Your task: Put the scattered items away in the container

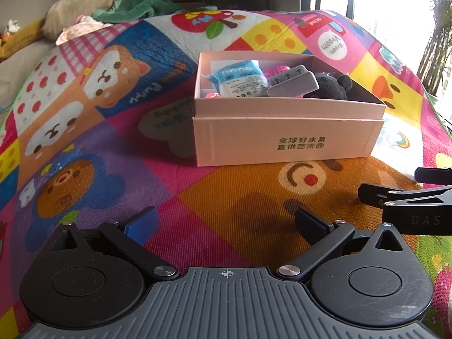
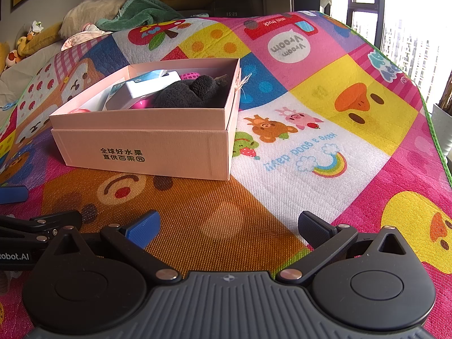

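- left gripper (image 1: 226,223) jaws wide, nothing held, low over play mat (image 1: 240,197)
- right gripper (image 2: 228,226) jaws wide too, nothing held, just beside left one
- pink box (image 1: 282,138) on mat ahead of both
- in box: black plush (image 1: 333,84), grey block (image 1: 293,82), blue packet (image 1: 240,77), pink bits
- green towel (image 1: 135,2), pillows at far edge

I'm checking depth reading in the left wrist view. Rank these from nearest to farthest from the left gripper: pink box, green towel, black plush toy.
1. Pink box, on the mat ahead of the left gripper.
2. Black plush toy, inside the box, right side.
3. Green towel, beyond the mat, far left.
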`<act>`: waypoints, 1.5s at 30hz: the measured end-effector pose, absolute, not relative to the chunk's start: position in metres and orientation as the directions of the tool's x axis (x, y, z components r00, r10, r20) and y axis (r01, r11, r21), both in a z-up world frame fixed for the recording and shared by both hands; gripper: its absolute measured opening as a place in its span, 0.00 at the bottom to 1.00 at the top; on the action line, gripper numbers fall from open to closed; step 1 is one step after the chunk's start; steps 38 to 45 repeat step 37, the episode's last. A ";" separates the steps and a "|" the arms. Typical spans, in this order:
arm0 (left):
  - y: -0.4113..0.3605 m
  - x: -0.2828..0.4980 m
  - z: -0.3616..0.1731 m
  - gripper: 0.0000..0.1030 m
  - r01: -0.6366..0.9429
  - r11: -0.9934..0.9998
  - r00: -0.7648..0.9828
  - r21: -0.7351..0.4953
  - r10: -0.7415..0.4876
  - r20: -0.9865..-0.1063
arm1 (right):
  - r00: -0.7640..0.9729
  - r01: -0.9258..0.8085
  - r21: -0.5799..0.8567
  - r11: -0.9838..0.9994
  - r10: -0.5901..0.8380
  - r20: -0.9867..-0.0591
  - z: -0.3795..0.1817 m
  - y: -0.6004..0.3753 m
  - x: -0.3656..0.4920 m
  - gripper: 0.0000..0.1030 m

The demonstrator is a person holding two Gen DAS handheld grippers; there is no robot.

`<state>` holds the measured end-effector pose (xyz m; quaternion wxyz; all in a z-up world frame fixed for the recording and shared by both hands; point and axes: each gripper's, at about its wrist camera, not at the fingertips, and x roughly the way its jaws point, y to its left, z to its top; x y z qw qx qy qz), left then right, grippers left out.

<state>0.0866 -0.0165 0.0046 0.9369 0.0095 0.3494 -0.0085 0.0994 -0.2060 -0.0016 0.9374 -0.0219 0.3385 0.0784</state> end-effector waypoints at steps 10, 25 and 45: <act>-0.017 0.087 0.004 1.00 0.022 1.000 0.755 0.015 -0.007 -0.656 | 0.759 -0.162 0.012 0.987 0.132 -0.638 -0.002 -0.206 0.099 1.00; -0.016 0.086 0.005 1.00 0.026 1.000 0.756 -0.004 -0.022 -0.654 | 0.759 -0.162 0.012 0.987 0.132 -0.638 -0.002 -0.207 0.099 1.00; -0.015 0.086 0.005 1.00 0.027 1.000 0.753 0.006 -0.016 -0.657 | 0.759 -0.162 0.012 0.987 0.132 -0.638 -0.001 -0.206 0.099 1.00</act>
